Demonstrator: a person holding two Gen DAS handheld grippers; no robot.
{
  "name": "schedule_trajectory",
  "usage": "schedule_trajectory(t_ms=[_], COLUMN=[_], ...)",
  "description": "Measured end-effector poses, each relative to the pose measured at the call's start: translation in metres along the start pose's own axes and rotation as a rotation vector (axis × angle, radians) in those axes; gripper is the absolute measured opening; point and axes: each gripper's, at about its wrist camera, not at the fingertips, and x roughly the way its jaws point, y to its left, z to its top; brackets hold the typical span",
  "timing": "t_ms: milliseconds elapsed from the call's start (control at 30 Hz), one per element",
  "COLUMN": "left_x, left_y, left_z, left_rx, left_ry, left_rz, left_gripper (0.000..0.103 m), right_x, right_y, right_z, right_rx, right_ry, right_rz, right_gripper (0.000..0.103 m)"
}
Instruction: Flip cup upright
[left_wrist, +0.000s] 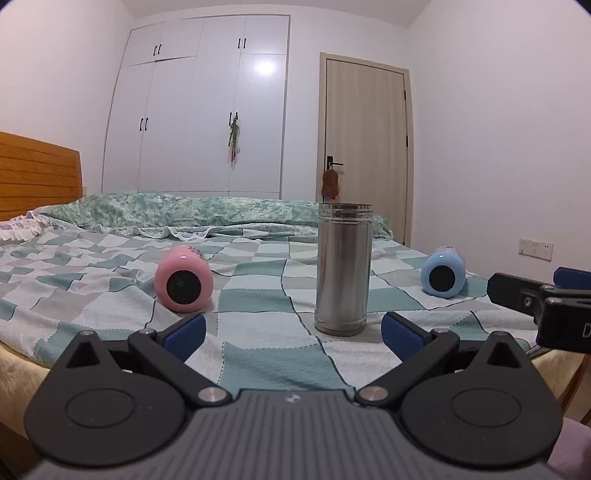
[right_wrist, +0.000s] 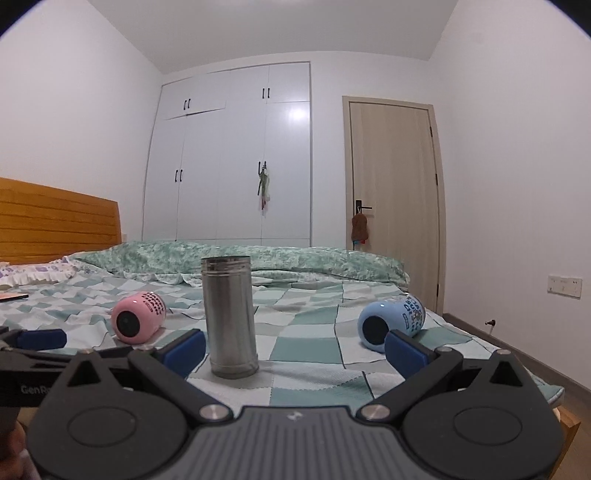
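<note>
A steel cup (left_wrist: 344, 268) stands upright on the checked bedspread (left_wrist: 258, 317); it also shows in the right wrist view (right_wrist: 229, 317). A pink cup (left_wrist: 183, 279) lies on its side at the left, its mouth toward me; it shows in the right wrist view too (right_wrist: 137, 322). A blue cup (left_wrist: 443, 272) lies on its side at the right, seen closer in the right wrist view (right_wrist: 391, 324). My left gripper (left_wrist: 293, 334) is open and empty, short of the steel cup. My right gripper (right_wrist: 295, 350) is open and empty, between the steel and blue cups.
A rumpled green quilt (left_wrist: 207, 214) lies across the far side of the bed. A wooden headboard (left_wrist: 37, 173) is at the left. A white wardrobe (left_wrist: 199, 110) and a door (left_wrist: 365, 147) stand behind. The bed's near edge runs just under the grippers.
</note>
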Motion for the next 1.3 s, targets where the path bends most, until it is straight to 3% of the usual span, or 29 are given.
schedule_trajectory(t_ms=[1300], left_x=[-0.0044], left_y=[0.0016], left_z=[-0.0025], left_rx=[-0.001], left_ry=[-0.036], left_rz=[0.000], left_gripper=[0.103], right_x=[-0.0022], right_y=[0.0054], right_z=[-0.0001], right_rx=[-0.016], right_ry=[-0.015], right_rz=[-0.006], right_gripper=[0.103])
